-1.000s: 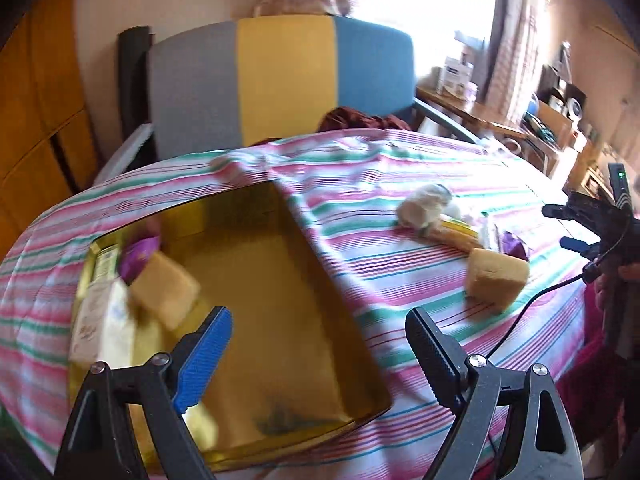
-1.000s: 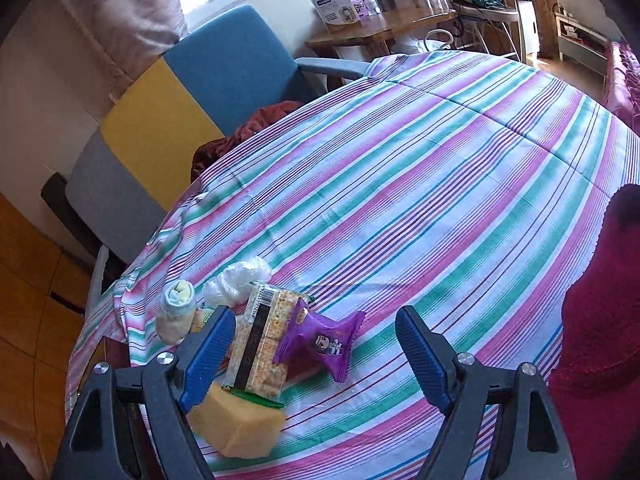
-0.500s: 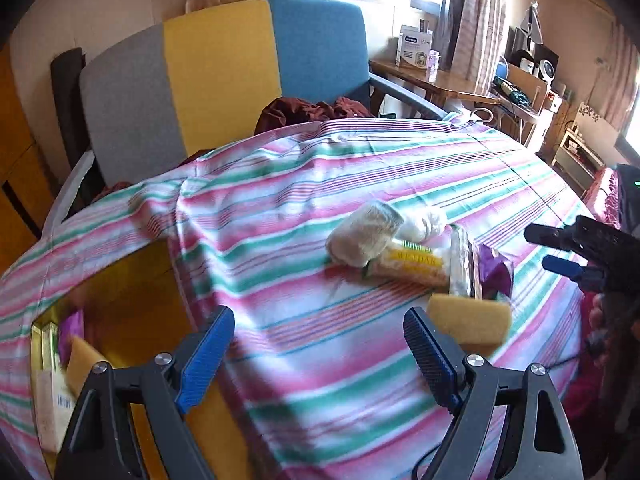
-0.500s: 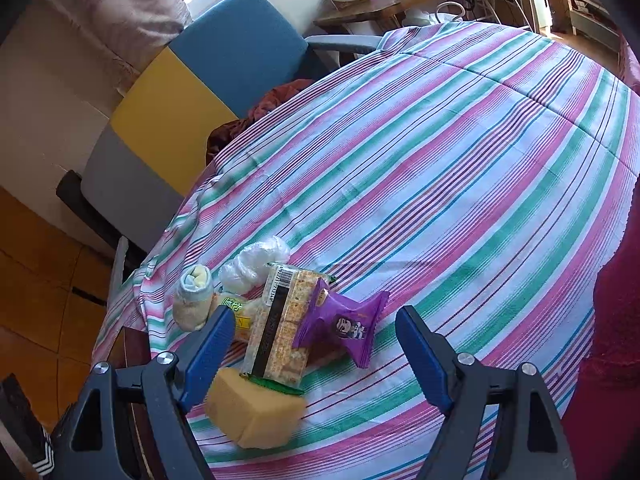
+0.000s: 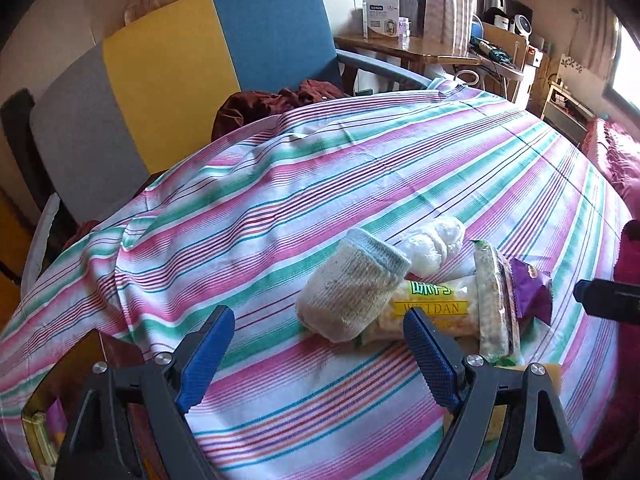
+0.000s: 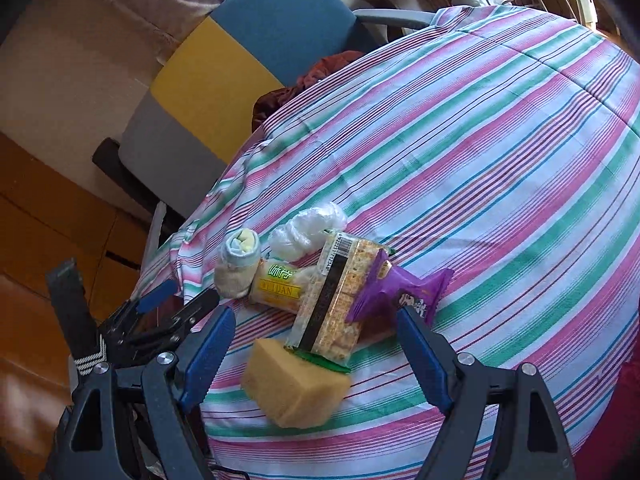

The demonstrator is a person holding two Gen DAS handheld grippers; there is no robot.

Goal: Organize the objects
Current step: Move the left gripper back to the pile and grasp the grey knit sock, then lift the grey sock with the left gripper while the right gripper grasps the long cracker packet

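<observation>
Striped cloth (image 6: pixel 500 152) in pink, green and white covered the round table, with a chair (image 5: pixel 208 64) of grey, yellow and blue panels pushed up at its far side. Near the table's front edge lay a small heap, best placed from the cracker packet (image 6: pixel 334 304) with the barcode: a purple snack pouch (image 6: pixel 396 290) rested on its right flank, a yellow-labelled packet (image 6: pixel 280 286) lay touching its left side, a rolled sock (image 6: pixel 238 264) sat just beyond that packet, a crumpled clear plastic bag (image 6: pixel 306 226) lay behind the crackers, and a yellow sponge (image 6: pixel 294 390) sat in front, partly under the packet's end. The right gripper (image 6: pixel 316 352) hung over the sponge and crackers with its jaws spread wide and nothing clamped. The left gripper (image 5: pixel 318 350) stood left of the cracker packet, jaws likewise wide apart and empty, the sock just ahead of its fingers (image 5: pixel 428 354). Far left of the crackers, a box corner (image 5: pixel 40 436) showed at the table's edge
</observation>
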